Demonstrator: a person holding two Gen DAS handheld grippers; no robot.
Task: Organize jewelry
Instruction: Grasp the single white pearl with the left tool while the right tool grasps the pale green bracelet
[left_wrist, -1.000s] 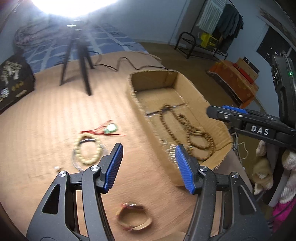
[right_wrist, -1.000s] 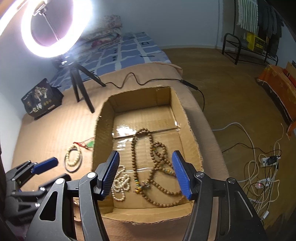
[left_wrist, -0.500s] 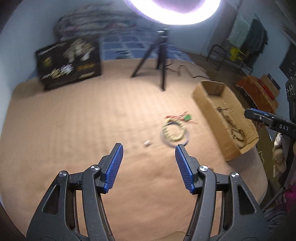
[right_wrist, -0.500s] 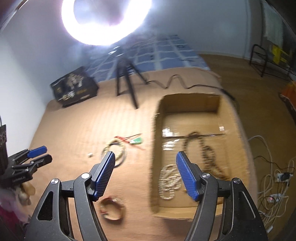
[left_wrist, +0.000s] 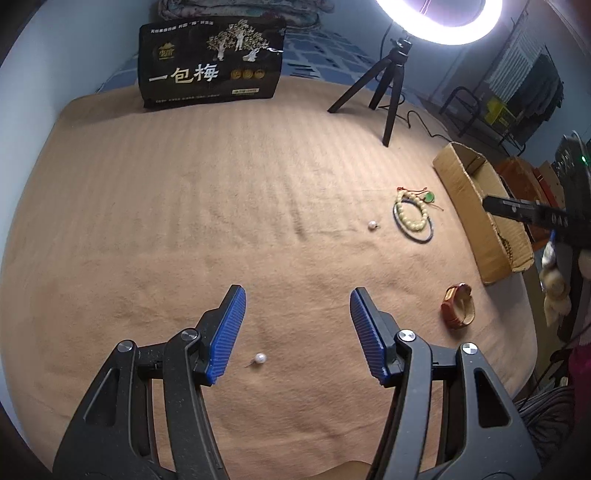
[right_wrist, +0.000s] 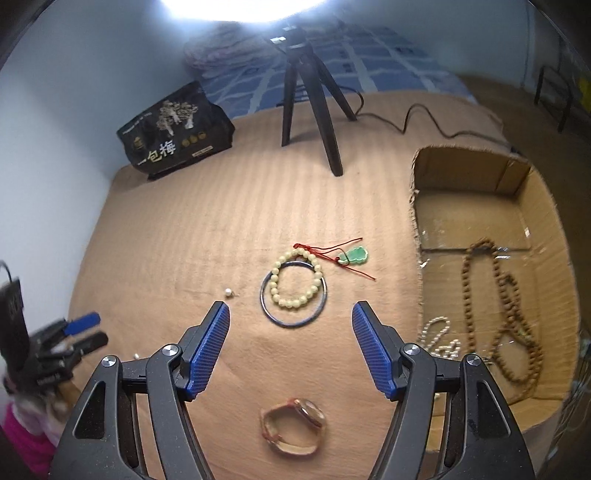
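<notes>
Both empty, jaws apart: left gripper (left_wrist: 297, 334) straddling pearl (left_wrist: 260, 357) at 6 o'clock, right gripper (right_wrist: 291, 349) above watch (right_wrist: 293, 426), likely next for box (right_wrist: 419, 236) at 3 o'clock.

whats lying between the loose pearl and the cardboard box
In the right wrist view, between the pearl and the box lie a cream bead bracelet overlapping a dark bangle, plus a green pendant on red cord.

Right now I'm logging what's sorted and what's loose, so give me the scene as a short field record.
surface: tan blanket
in cardboard box: brown bead necklace, white bead strand
loose: cream bead bracelet overlapping dark bangle, green pendant, watch, two pearl pieces
left gripper: open, empty
right gripper: open, empty
</notes>
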